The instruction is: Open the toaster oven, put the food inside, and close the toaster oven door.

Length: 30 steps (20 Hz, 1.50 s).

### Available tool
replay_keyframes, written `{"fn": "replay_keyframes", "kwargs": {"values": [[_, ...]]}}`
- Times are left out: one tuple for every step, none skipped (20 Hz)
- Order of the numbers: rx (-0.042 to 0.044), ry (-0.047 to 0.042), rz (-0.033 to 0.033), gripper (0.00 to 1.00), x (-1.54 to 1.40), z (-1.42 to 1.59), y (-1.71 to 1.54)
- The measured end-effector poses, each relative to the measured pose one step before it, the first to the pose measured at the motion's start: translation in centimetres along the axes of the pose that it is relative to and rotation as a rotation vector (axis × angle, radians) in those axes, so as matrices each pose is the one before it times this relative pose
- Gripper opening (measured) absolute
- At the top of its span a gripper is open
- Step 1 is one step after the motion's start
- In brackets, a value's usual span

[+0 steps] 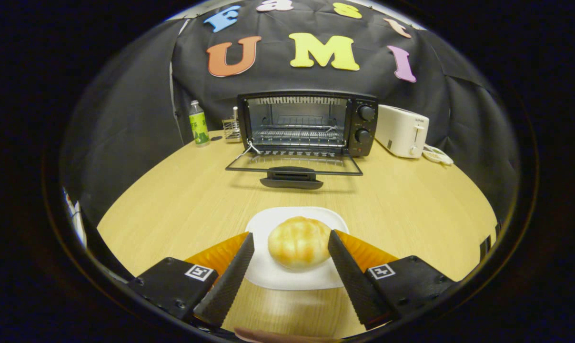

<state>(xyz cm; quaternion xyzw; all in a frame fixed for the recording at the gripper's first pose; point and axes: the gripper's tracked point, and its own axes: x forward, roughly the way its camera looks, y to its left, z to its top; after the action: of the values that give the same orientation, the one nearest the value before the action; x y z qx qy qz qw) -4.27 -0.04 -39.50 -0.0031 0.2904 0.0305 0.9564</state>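
Observation:
A golden bread bun (299, 243) lies on a white plate (273, 278) on the wooden table. My gripper (291, 239) is open, its two fingers standing on either side of the bun with small gaps, not pressing on it. Beyond the plate, at the back of the table, the black toaster oven (308, 123) stands with its glass door (294, 164) folded down flat; the wire rack inside is bare.
A white pop-up toaster (402, 130) with its cord sits right of the oven. Left of the oven are a green-labelled bottle (198, 123) and a small wire holder (231, 128). Bare table (182, 200) lies between plate and oven door.

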Motion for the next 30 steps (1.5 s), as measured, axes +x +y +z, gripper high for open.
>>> {"fn": "replay_keyframes", "kwargs": {"values": [[-0.01003,-0.01515,0.00259,1.00,-0.123,0.295,0.141],[-0.00634,-0.00395,-0.01043,1.00,-0.161,-0.213,-0.244],[0.00322,0.00642,-0.00789,1.00,0.068,-0.303,-0.197],[0.00708,0.01143,0.00026,1.00,0.313,-0.448,-0.027],[0.00554,0.02326,0.00073,1.00,0.409,-0.580,-0.101],[0.01167,0.02382,-0.00423,1.00,0.325,-0.590,-0.190],[0.01223,0.01491,-0.00083,1.00,0.352,-0.397,-0.191],[0.00813,0.01547,-0.00010,1.00,0.329,-0.328,-0.102],[0.00770,0.00970,0.00170,1.00,0.461,-0.157,-0.116],[0.00654,0.00763,0.00520,1.00,0.328,-0.234,0.010],[-0.00088,-0.01933,-0.00141,1.00,0.141,0.464,-0.059],[-0.00100,-0.00541,0.00682,1.00,0.115,0.081,0.055],[0.00517,-0.00212,0.00912,1.00,0.128,-0.049,0.158],[0.00975,-0.01265,0.00438,1.00,0.028,0.209,-0.187],[0.00867,-0.00125,0.00959,1.00,0.069,0.022,-0.038],[0.00878,-0.00702,0.00683,1.00,0.008,0.061,-0.028],[0.00968,-0.00203,0.00730,0.98,-0.144,0.094,0.062],[0.01521,-0.00292,0.01009,0.97,-0.201,0.093,-0.024],[0.01882,-0.00396,0.01490,0.95,-0.289,0.258,0.185],[0.01916,-0.00631,0.01822,0.94,-0.277,0.307,0.339],[0.01663,-0.01040,0.02523,0.94,-0.371,0.510,0.512],[0.01329,-0.01260,0.02097,0.94,-0.369,0.607,0.457],[0.01027,-0.01573,0.01759,0.93,-0.440,0.707,0.499],[0.01148,-0.02399,0.01812,0.93,-0.390,0.802,0.576],[0.01154,-0.02832,0.01949,0.93,-0.349,0.998,0.602],[0.01348,-0.03299,0.01219,0.93,-0.199,1.002,0.418],[0.01659,-0.04028,0.00830,0.93,-0.213,1.195,0.279],[0.02179,-0.04845,0.00304,0.92,-0.178,1.339,0.187],[0.02526,-0.04725,0.01082,0.92,-0.030,1.331,0.319],[0.03198,-0.04408,0.01568,0.92,0.126,1.297,0.480]]}}
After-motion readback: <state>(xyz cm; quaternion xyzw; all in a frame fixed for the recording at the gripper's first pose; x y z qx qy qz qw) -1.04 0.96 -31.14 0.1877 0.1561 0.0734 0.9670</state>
